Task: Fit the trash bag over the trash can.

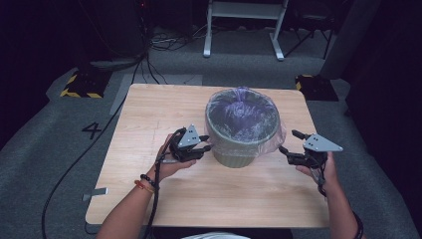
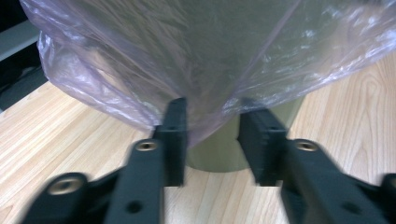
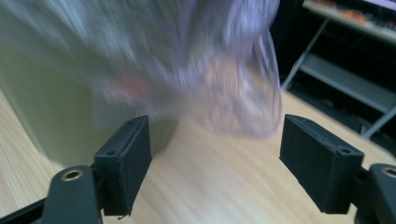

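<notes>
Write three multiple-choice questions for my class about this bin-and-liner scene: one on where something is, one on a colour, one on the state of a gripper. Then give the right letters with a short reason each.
1. Where does the bin stand on the table?
A. toward the far side, right of middle
B. at the near left corner
C. on the floor beside it

2. What colour is the plastic liner in the bin?
A. bright yellow
B. see-through pale purple
C. solid black

3. How do the jaws of the right gripper stand?
A. clamped on the bin's rim
B. shut on nothing
C. open, with nothing between them

Answers:
1. A: the high view shows the bin past the table's middle, toward the right.
2. B: the film has a lilac tint and the bin shows through it.
3. C: the right gripper view shows a wide gap with bare tabletop between the jaws.
</notes>
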Motion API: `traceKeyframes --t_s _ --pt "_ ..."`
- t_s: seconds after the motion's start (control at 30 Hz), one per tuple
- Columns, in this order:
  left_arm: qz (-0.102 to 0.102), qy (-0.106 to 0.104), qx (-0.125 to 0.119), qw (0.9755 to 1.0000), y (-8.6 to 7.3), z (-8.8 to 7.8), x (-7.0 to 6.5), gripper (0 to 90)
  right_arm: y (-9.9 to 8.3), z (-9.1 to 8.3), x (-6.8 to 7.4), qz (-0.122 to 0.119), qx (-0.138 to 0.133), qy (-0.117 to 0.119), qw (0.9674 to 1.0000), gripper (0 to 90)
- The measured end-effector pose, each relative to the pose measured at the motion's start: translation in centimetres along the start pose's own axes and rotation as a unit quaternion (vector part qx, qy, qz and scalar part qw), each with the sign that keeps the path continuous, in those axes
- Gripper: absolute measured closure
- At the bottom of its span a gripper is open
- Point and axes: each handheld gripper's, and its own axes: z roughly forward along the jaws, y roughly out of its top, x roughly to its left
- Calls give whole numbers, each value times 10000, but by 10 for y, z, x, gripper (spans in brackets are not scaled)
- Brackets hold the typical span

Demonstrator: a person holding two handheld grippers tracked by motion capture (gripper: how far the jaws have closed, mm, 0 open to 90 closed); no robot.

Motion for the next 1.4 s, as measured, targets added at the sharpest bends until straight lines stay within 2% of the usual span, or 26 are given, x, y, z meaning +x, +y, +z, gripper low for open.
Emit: traceKeyframes --t_s 0.07,0.13,0.2,0.27,0.37,0.53,0.63,0.73,0.9,1.07,1.2,1.3,1.4 --pt "65 -24 24 10000 0 0 0 791 8 -4 4 -55 -171 141 9997 459" --pt "67 -72 12 10000 0 -1 1 857 15 -6 8 -174 -312 371 9987 686" --pt "4 -191 -48 9998 -1 -1 2 895 19 -6 12 -261 -261 550 9978 818" --pt "6 -217 -2 9998 -3 0 3 899 20 -5 15 -332 -211 656 9971 890" --pt "-63 -246 -5 9997 -4 1 4 900 17 0 19 -349 -97 865 9956 900" --pt "-124 -312 19 9994 -9 5 5 900 5 8 24 -305 139 1002 9944 900" --pt "-109 -343 183 9992 -14 9 4 900 -4 14 24 -122 262 1130 9932 900" --pt "-132 -384 268 9988 -18 12 3 900 -15 23 26 69 498 1246 9909 900" --pt "49 -370 459 9983 -23 16 1 900 -30 35 26 323 768 1331 9876 900" --pt "-30 -368 655 9972 -30 20 5 900 -39 42 25 462 943 1369 9850 900" --pt "-71 -389 879 9953 -38 24 6 900 -45 46 24 540 1106 1359 9831 900" --pt "-94 -428 933 9947 -44 27 6 900 -48 49 23 635 1162 1311 9825 900" --pt "-216 -396 906 9949 -47 27 7 900 -51 51 21 721 1165 1281 9823 900"
